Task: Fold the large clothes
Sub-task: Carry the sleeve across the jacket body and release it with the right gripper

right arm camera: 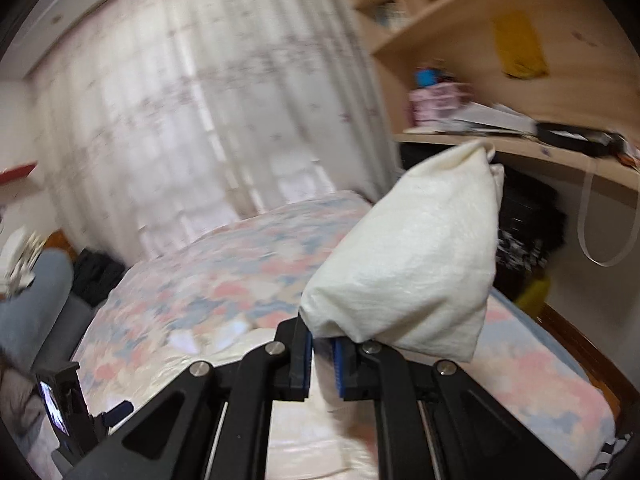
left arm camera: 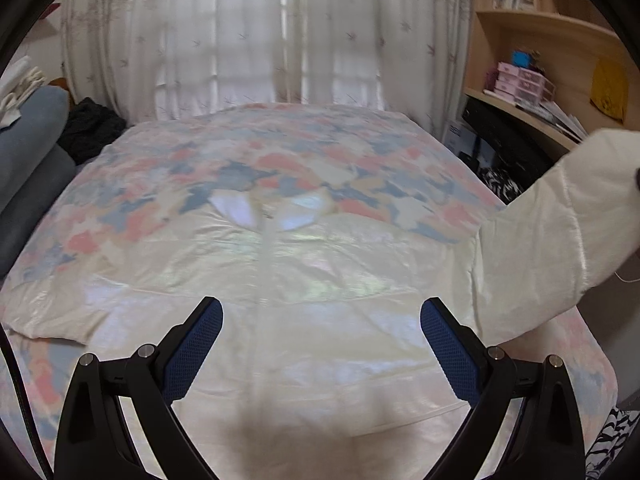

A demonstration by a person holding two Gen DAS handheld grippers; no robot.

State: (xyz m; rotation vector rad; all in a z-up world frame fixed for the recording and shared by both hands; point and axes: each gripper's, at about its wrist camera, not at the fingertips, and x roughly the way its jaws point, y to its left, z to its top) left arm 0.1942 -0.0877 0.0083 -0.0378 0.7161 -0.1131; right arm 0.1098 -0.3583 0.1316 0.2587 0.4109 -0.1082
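Note:
A large cream jacket [left arm camera: 280,280] lies spread front-up on the patterned bed [left arm camera: 160,184], collar toward the curtains. My left gripper [left arm camera: 320,320] hovers above its lower body, open, with nothing between the blue pads. Its right sleeve [left arm camera: 560,232] is lifted off the bed toward the right edge of that view. In the right wrist view my right gripper [right arm camera: 322,344] is shut on that cream sleeve [right arm camera: 416,256], which stands up beyond the fingers with its cuff toward the shelves. The left gripper's body [right arm camera: 64,408] shows at the lower left there.
Sheer curtains [left arm camera: 280,40] hang behind the bed. Wooden shelves and a desk [left arm camera: 552,80] with boxes and papers stand to the right. Grey cushions [left arm camera: 28,152] and dark clothing [left arm camera: 92,124] lie to the left of the bed.

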